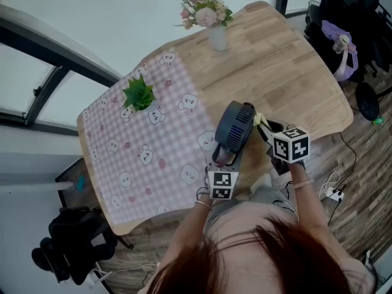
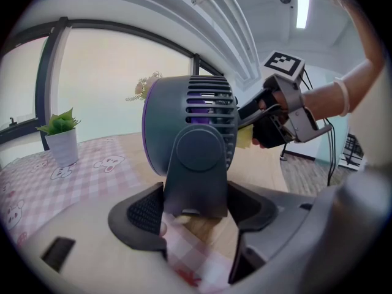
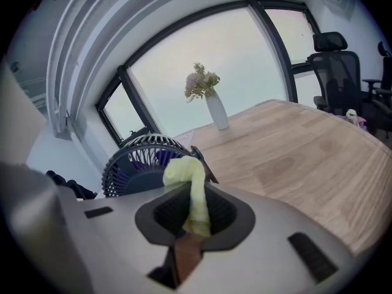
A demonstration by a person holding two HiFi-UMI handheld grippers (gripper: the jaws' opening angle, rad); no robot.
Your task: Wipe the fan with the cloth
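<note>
Dark plastic sits between the jaws of your left gripper (image 2: 196, 213): they are closed partway, one pad on each side of the stand of the fan (image 2: 190, 133). The fan is close in front of you, near the table's (image 1: 294, 72) front edge, where the pink checked tablecloth (image 1: 153, 158) meets bare wood. It stands upright, the round head above the stand. Its solid back, with the round hub and slotted vents, faces you, and the other face points away across the table. I cannot tell if the stand rests on the table.

Your right gripper (image 3: 195, 210) comes in from the fan's right side. Its jaws are nearly together, pinching a strip of yellow cloth (image 3: 195, 188). The bunched end of the cloth sticks out past the jaws and touches the rim of the fan's head.

Farther out on the tablecloth, to the left, a white pot (image 2: 63, 147) holds a small green plant (image 2: 59, 122). Beyond it, on the bare wood near the table's far edge, a white vase (image 3: 217, 112) holds pale pink flowers (image 3: 201, 83). A black office chair (image 3: 334, 60) stands off the far right end of the table.
</note>
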